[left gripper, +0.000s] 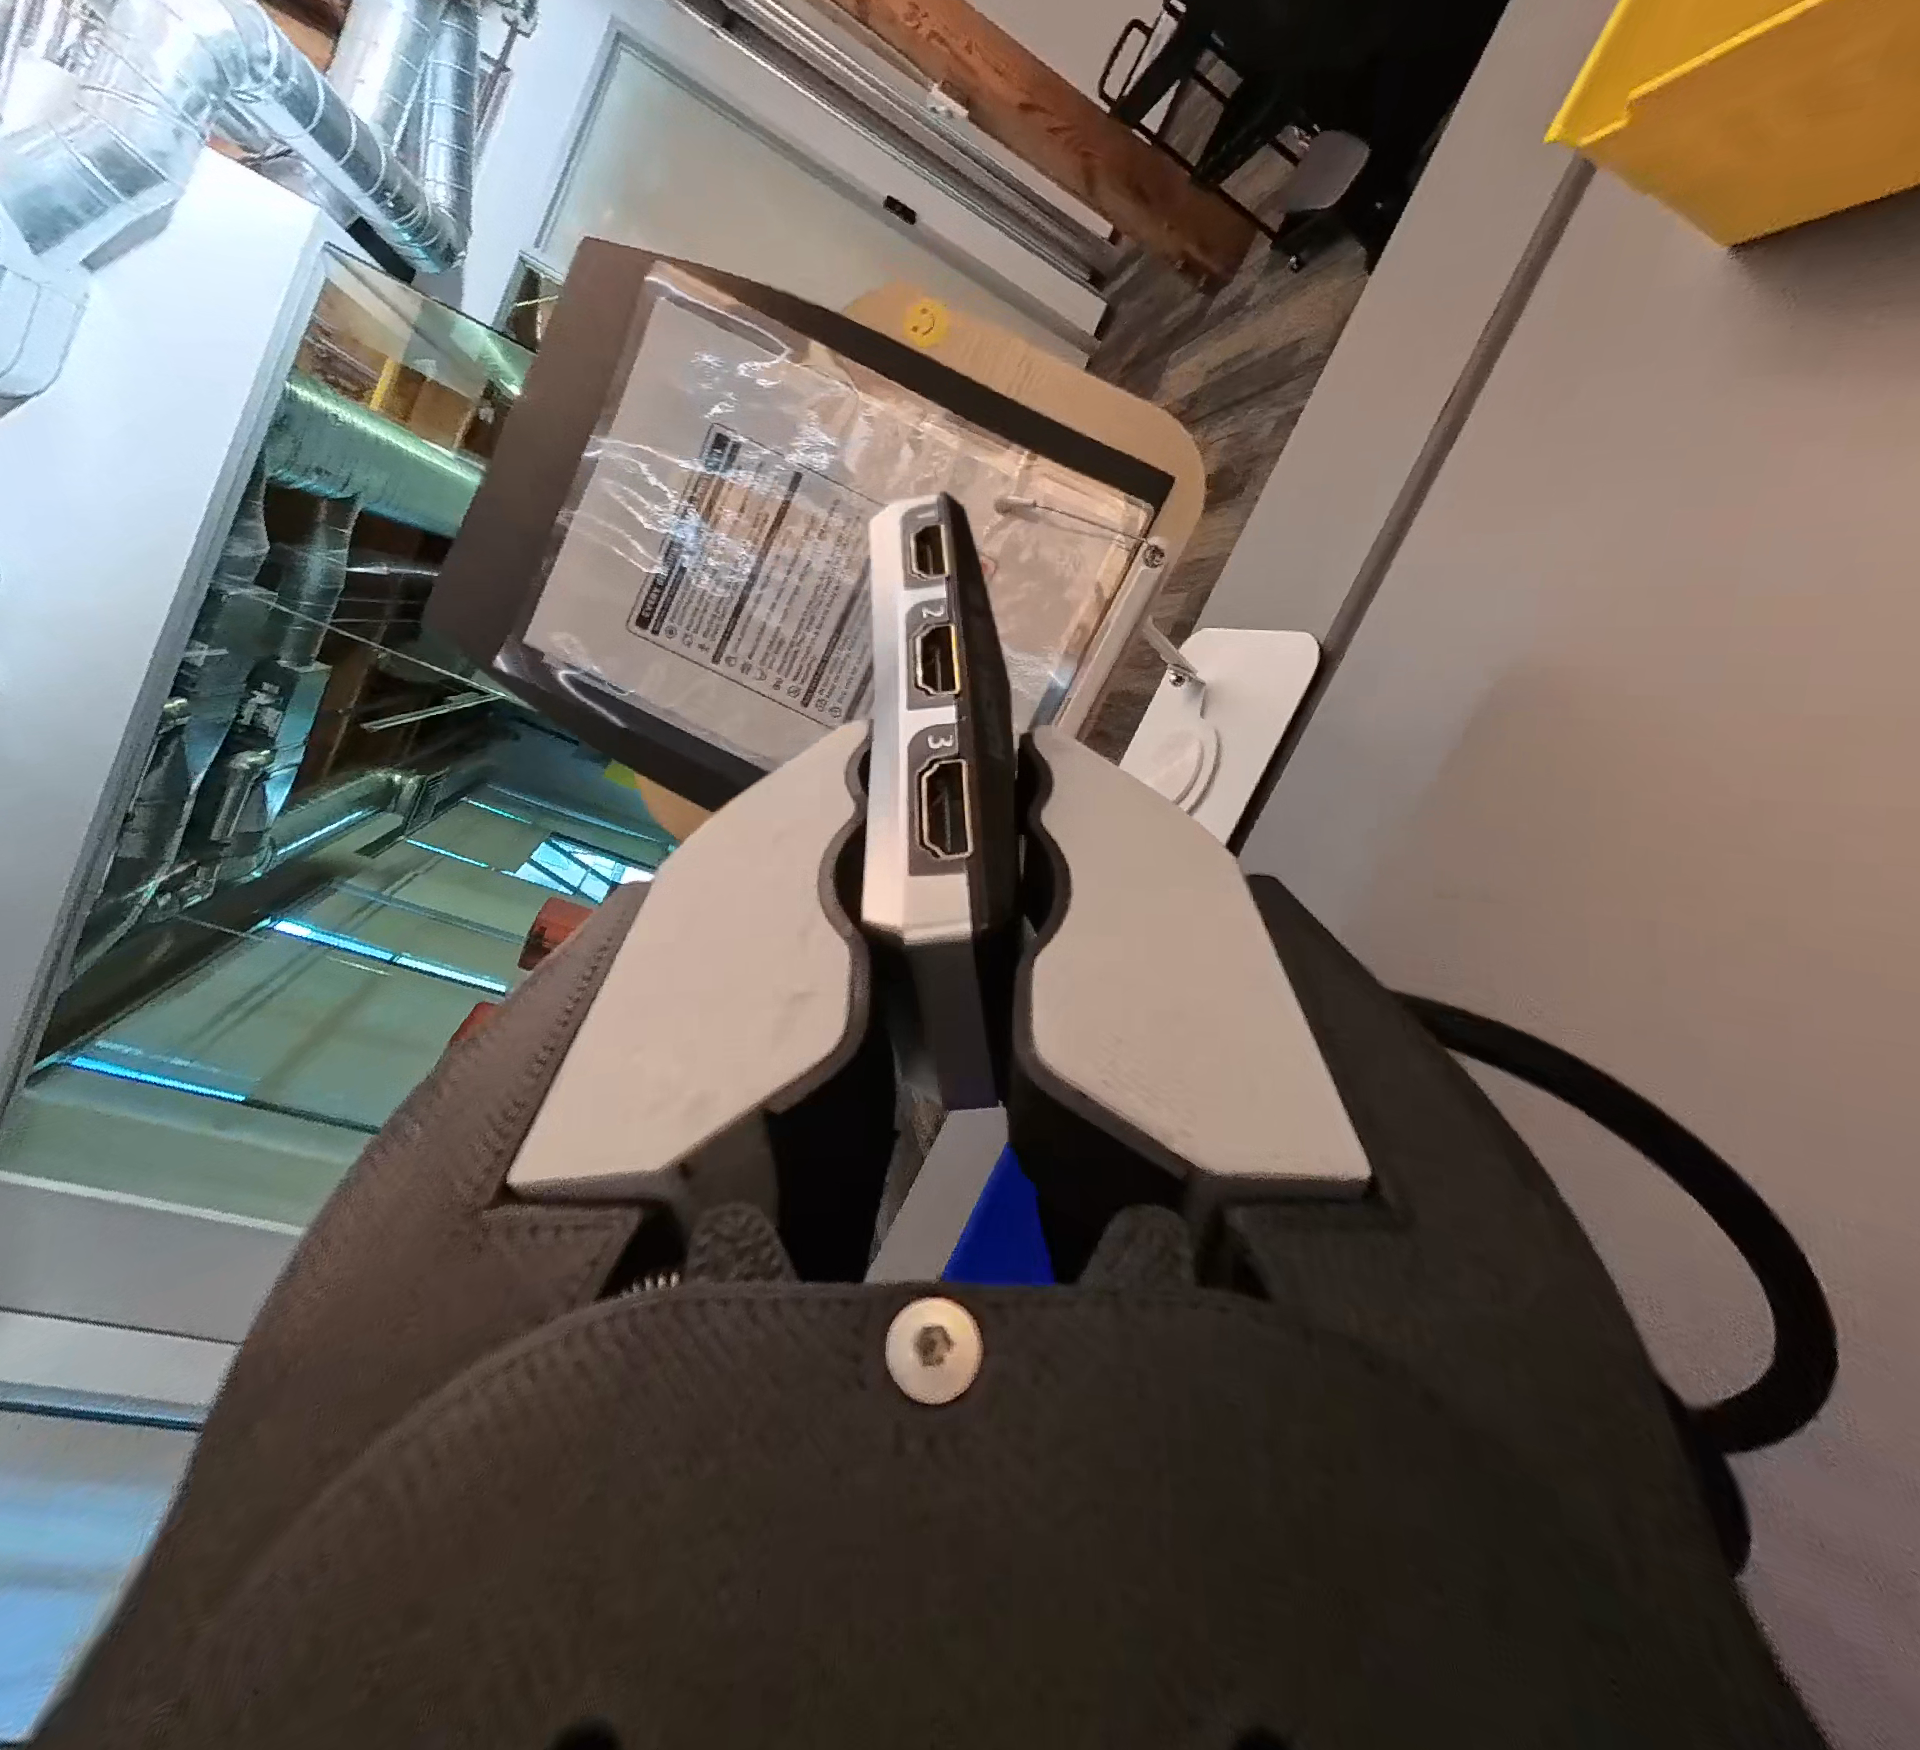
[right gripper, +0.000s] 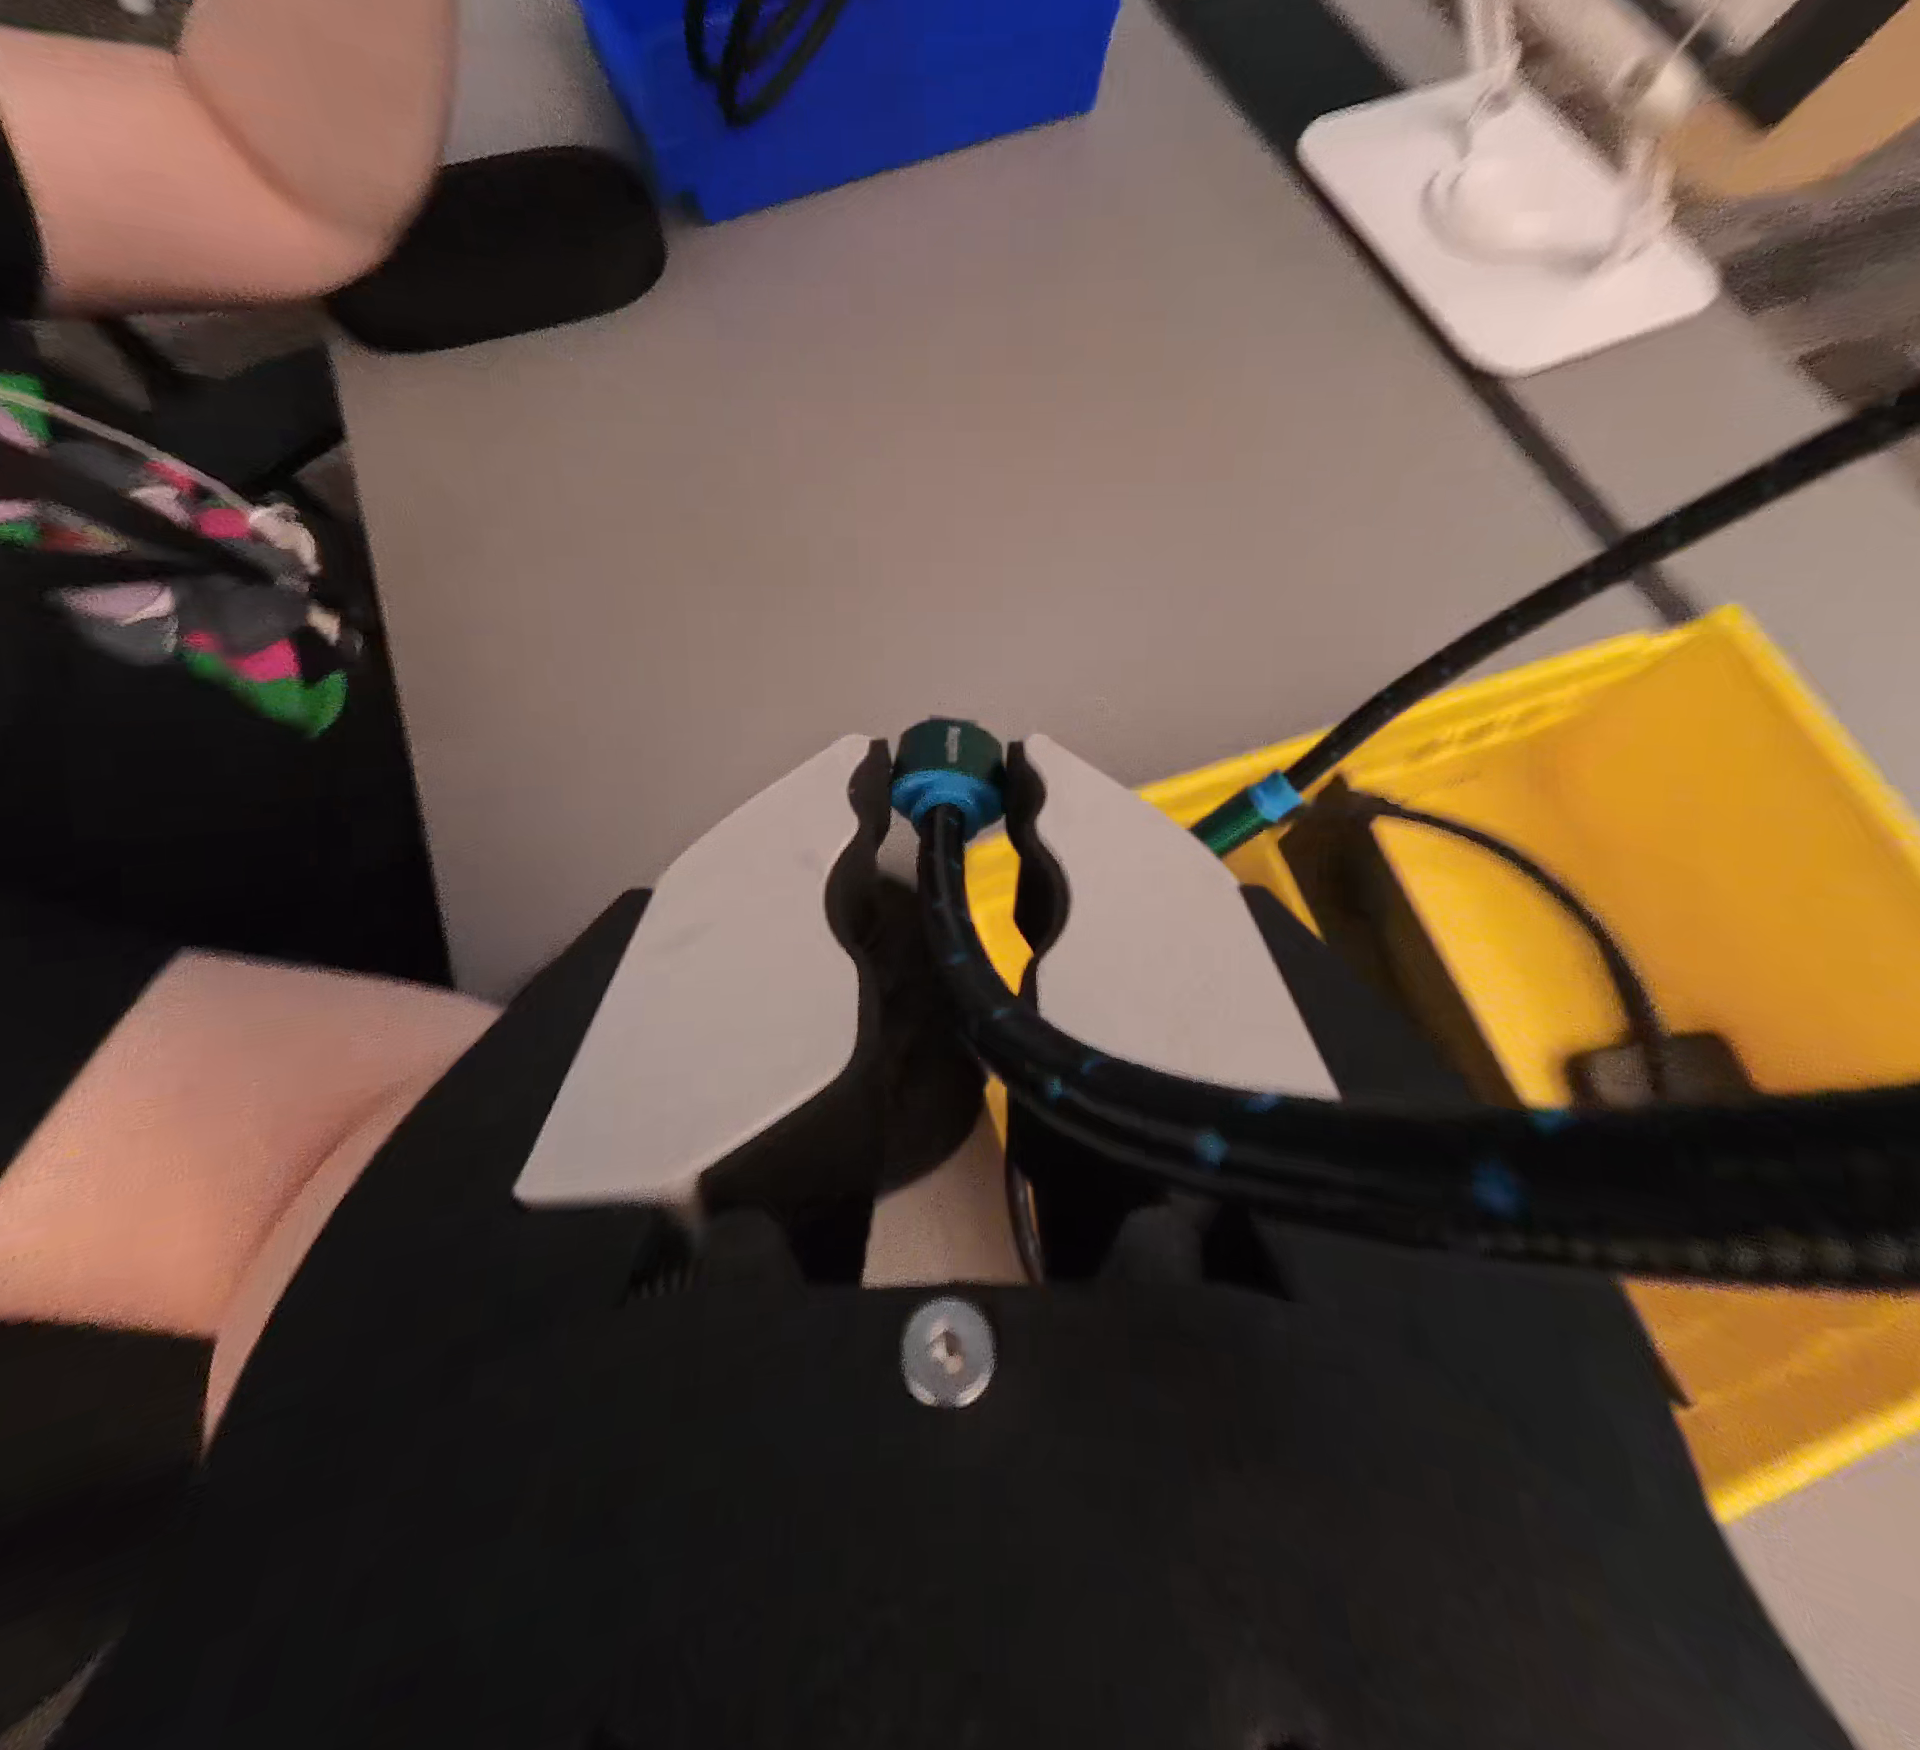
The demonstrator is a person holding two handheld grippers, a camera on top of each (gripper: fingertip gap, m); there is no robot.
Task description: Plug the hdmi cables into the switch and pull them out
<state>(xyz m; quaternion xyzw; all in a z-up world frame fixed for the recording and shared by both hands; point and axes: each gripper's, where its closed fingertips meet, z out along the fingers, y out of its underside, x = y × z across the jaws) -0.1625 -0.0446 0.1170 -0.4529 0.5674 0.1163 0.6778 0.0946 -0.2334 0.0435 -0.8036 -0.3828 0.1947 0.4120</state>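
You are working over a grey table (right gripper: 935, 474) with a blue bin (right gripper: 852, 27) at its far edge, black cables coiled inside it, a yellow bin (right gripper: 1621, 879) near on the right, and a white stand base (right gripper: 1496, 235) far right. In the left wrist view the room lies tilted: silver ducts (left gripper: 260, 90), a wooden beam (left gripper: 935, 38), and a framed sheet under clear film (left gripper: 790, 578) behind the tongs.

Your left gripper (left gripper: 943, 765) is rolled onto its side and raised off the table, clamping the switch (left gripper: 940, 734) by its flat faces, its three ports toward the camera, all of them unplugged. Your right gripper (right gripper: 948, 765) points down at the table, narrowed onto the dark green plug (right gripper: 943, 753) of an hdmi cable (right gripper: 1195, 1118), which loops back over the right finger; a second cable end (right gripper: 1247, 815) lies at the yellow bin's rim.

Only the right wrist view shows your bare forearm (right gripper: 260, 38) and the blue bin's contents; only the left shows the switch.
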